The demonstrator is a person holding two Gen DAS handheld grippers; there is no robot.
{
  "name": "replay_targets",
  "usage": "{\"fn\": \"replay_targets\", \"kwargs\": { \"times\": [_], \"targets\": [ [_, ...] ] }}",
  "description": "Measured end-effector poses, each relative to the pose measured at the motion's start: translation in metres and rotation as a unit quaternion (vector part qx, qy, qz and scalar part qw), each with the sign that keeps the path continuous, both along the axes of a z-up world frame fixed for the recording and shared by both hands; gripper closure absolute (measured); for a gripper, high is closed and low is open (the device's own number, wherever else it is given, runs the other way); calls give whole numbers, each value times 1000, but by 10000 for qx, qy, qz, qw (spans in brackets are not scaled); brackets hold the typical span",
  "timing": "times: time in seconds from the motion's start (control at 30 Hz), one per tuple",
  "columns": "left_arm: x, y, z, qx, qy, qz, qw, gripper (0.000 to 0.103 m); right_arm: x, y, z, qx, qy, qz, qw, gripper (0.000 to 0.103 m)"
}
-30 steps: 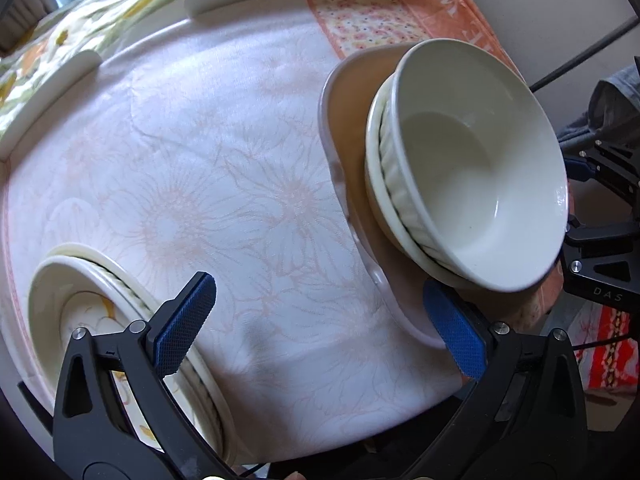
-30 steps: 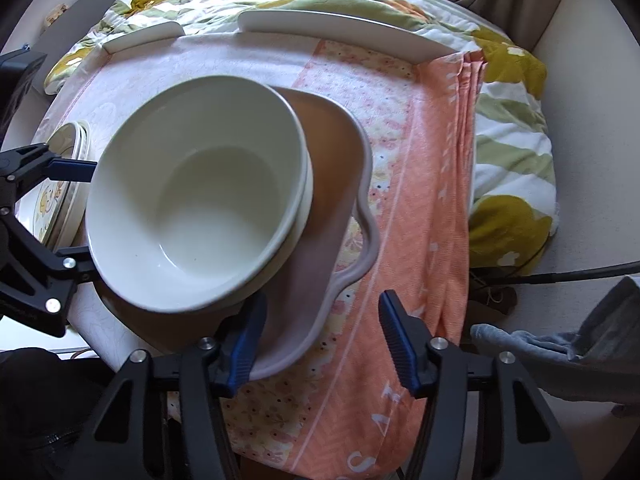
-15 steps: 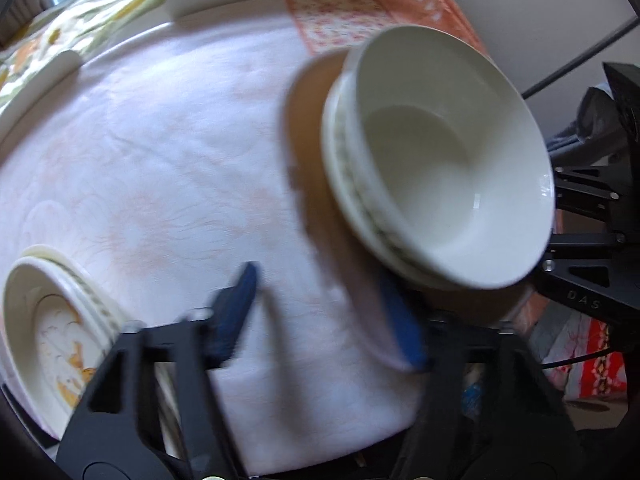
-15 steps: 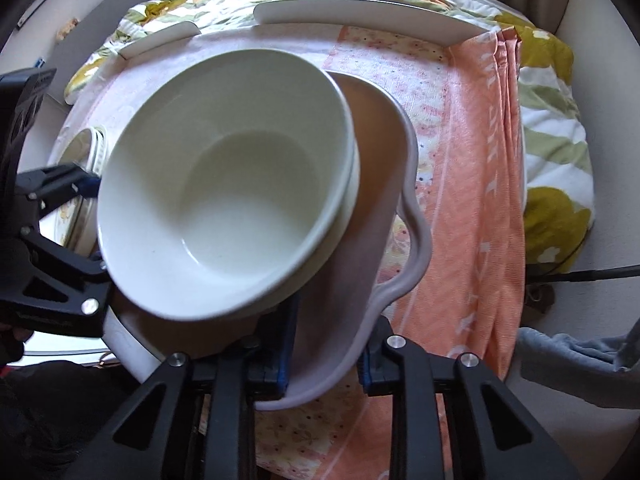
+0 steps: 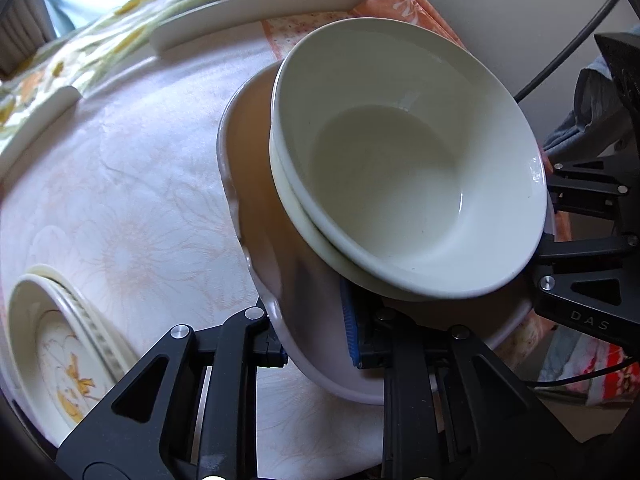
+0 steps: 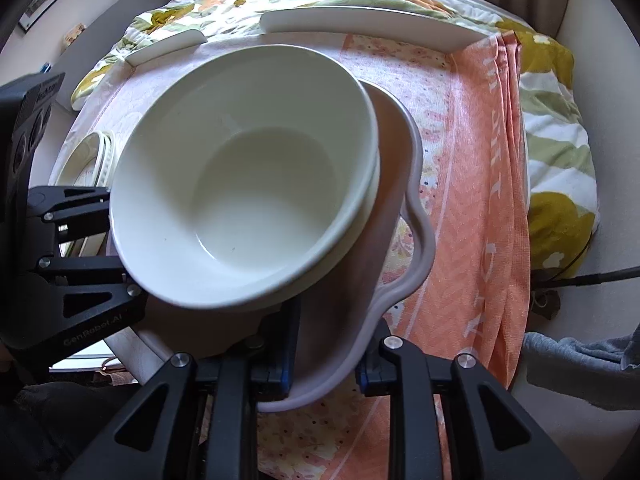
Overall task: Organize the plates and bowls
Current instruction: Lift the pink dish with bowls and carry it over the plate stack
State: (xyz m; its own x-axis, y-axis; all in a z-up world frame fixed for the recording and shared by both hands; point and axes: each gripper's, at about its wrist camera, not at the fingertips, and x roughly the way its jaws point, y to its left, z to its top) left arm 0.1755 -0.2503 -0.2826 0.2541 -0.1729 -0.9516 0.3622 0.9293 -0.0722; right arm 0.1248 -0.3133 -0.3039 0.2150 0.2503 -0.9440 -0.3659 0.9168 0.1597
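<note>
Rim of the wavy-edged dish (image 5: 256, 216) sits clamped at two near points: the left gripper (image 5: 316, 340) pinches its near-left edge, the right gripper (image 6: 326, 364) its near-right edge, fingers clenched on it from both sides. Two nested bowls (image 5: 404, 168) ride inside the dish, over the cloth-covered worktop (image 5: 132, 200). The load lies just ahead of both grips, leaning toward the far side, so any lift likely needs both hands level. A stack of patterned plates (image 5: 60, 360) waits near left.
</note>
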Motion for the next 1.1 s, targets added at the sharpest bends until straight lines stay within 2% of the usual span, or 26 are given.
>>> {"fn": "replay_targets", "kwargs": {
  "times": [0.13,0.3,0.6,0.8,1.1],
  "targets": [
    [2,13,10,-25,0,90,10000,85,-2,8,9,6,-60,65,10000,82],
    [-5,34,36,-87,-189,207,9996,85,-5,30,32,-76,-222,186,9996,82],
    [-24,112,75,-143,-412,329,9985,85,-15,98,69,-61,-444,254,9987,81],
    [-35,174,72,-22,-324,413,9986,85,-18,160,70,58,-366,319,9988,81],
    [-53,250,48,113,-36,537,9985,85,-26,236,46,142,-126,364,9992,81]
  ]
}}
